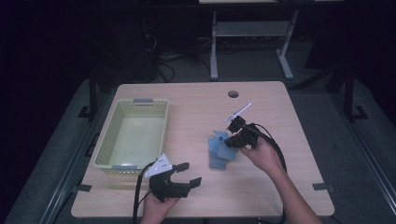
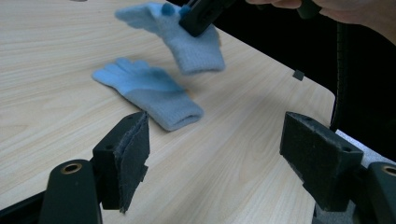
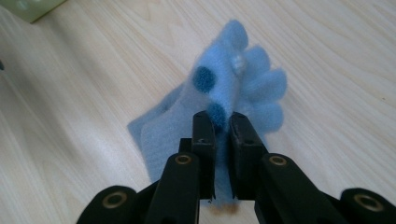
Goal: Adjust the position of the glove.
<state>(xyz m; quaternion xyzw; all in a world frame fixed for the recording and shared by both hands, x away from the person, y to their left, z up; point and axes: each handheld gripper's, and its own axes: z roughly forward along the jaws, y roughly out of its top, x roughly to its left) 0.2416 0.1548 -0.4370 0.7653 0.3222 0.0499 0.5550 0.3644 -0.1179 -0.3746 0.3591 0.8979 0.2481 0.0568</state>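
Near the middle of the desk [image 1: 280,186], towards its right edge, a fuzzy light-blue knit glove [image 3: 233,84] with darker blue fingertip dots is being pinched by the right claw [image 3: 222,128], whose black jaws are being pressed nearly together on the fabric. That glove is being held lifted and hanging from the jaws, just above a second light-blue knit glove [image 2: 149,95], which is lying flat on the pale wood-grain surface with its ribbed cuff towards the near edge. At the near edge, the left claw [image 1: 189,173] is being held wide apart with nothing between its felt-lined pads, the lying glove well ahead of it. Beside the left edge, a pale green slotted plastic basket [image 1: 105,140] is standing.
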